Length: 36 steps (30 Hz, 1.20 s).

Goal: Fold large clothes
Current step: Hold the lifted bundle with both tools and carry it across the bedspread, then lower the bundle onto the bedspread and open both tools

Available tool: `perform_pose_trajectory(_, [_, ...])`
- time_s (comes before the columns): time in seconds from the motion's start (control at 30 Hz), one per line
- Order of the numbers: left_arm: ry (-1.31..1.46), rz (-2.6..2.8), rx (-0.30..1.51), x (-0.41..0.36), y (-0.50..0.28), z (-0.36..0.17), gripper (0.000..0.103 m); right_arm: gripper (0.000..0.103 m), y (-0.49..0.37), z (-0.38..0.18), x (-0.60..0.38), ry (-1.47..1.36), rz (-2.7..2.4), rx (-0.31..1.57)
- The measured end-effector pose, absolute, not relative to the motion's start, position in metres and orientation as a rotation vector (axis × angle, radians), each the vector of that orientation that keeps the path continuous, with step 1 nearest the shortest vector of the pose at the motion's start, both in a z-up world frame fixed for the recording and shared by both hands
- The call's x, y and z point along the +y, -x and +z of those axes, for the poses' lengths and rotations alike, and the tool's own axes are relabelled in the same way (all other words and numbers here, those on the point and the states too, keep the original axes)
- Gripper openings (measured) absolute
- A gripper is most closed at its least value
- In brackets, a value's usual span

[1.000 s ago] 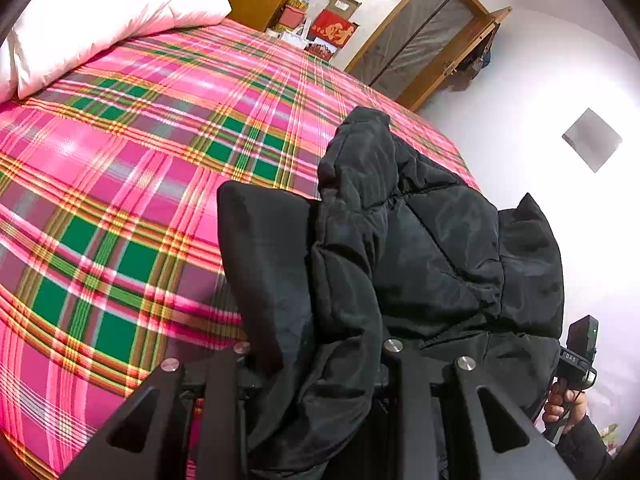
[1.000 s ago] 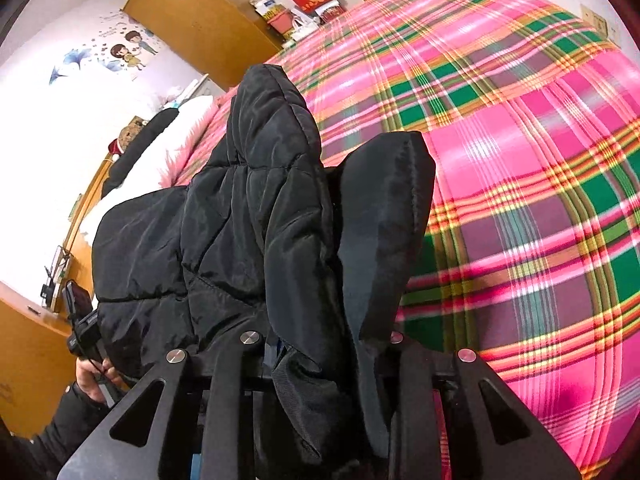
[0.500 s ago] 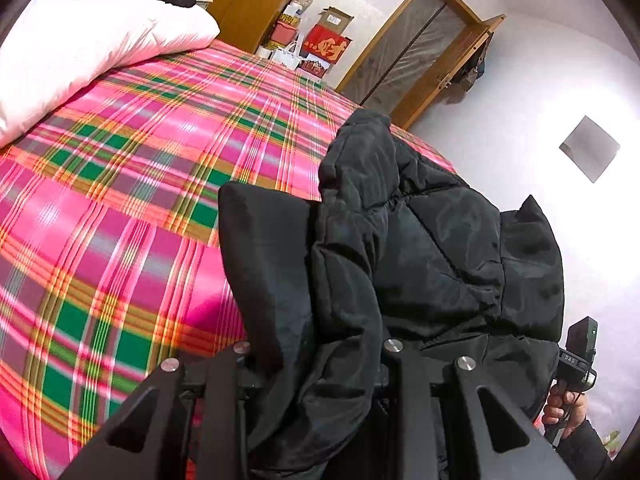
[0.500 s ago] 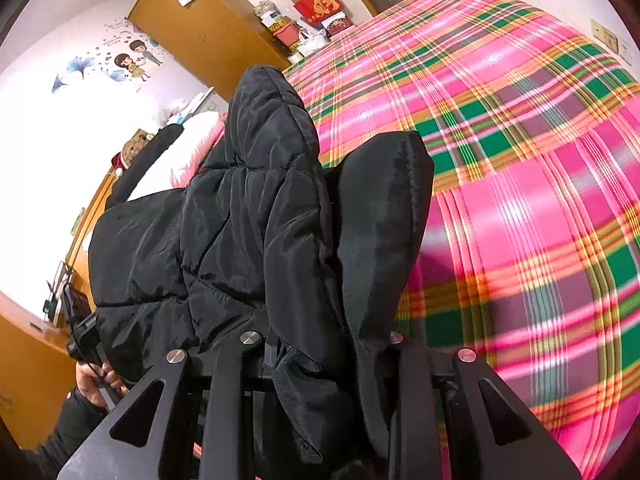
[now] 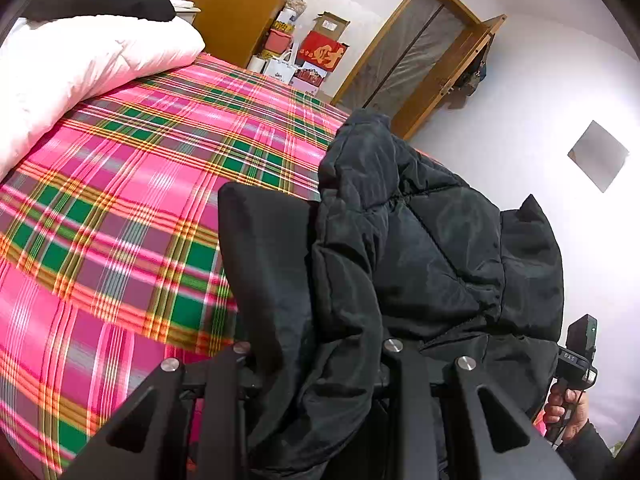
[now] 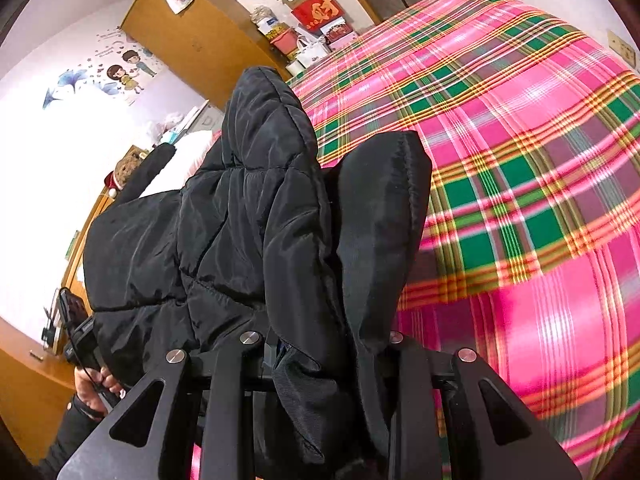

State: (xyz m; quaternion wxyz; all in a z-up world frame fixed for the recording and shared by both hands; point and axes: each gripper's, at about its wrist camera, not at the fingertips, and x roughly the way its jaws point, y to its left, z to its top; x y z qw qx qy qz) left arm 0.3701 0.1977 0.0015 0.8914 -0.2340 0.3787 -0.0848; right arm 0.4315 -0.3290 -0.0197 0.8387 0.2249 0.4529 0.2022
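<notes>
— Both claws clamped! Left gripper (image 5: 316,364) and right gripper (image 6: 324,356) each pinch thick black puffer jacket (image 5: 420,248) fabric.
— Jacket's lifted between them, above the pink plaid bedspread (image 5: 120,208).
— And it's travelled: the white pillow (image 5: 72,64) looms nearer than a second ago.
— Carrying it to lay flat, I'd guess.

Left wrist view: close behind black jacket (image 5: 420,248), facing down across bed (image 5: 120,200) toward wardrobe (image 5: 240,4).
Right wrist view: likewise.
Shared: jacket, bed, wardrobe.
</notes>
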Motion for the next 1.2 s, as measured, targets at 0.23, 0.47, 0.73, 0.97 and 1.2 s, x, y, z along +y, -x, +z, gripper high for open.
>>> perform_pose_trajectory(0.23, [0.49, -0.154, 0.841, 0.202, -0.419, -0.047, 0.03, 0.027, -0.476, -0.059, -0.321, -0.468, 0.396, 1.021])
perform_pose_trajectory(0.47, [0.584, -0.093, 0.893, 0.216, -0.422, -0.125, 0.041, 0.052, -0.485, -0.117, -0.338, -0.591, 0.34, 1.078])
perform_pose_trajectory(0.73, [0.604, -0.066, 0.894, 0.226, -0.411, -0.112, 0.056, 0.064, -0.466, -0.092, -0.35, -0.568, 0.303, 1.05])
perform_pose_trajectory(0.97, [0.575, 0.045, 0.767, 0.254, -0.382, -0.065, 0.056, 0.064, -0.438, -0.029, -0.348, -0.398, 0.209, 0.87])
perform_pose_trajectory(1.2, [0.37, -0.099, 0.716, 0.185, -0.402, -0.035, 0.056, 0.064, -0.465, -0.032, -0.28, -0.132, 0.214, 0.86])
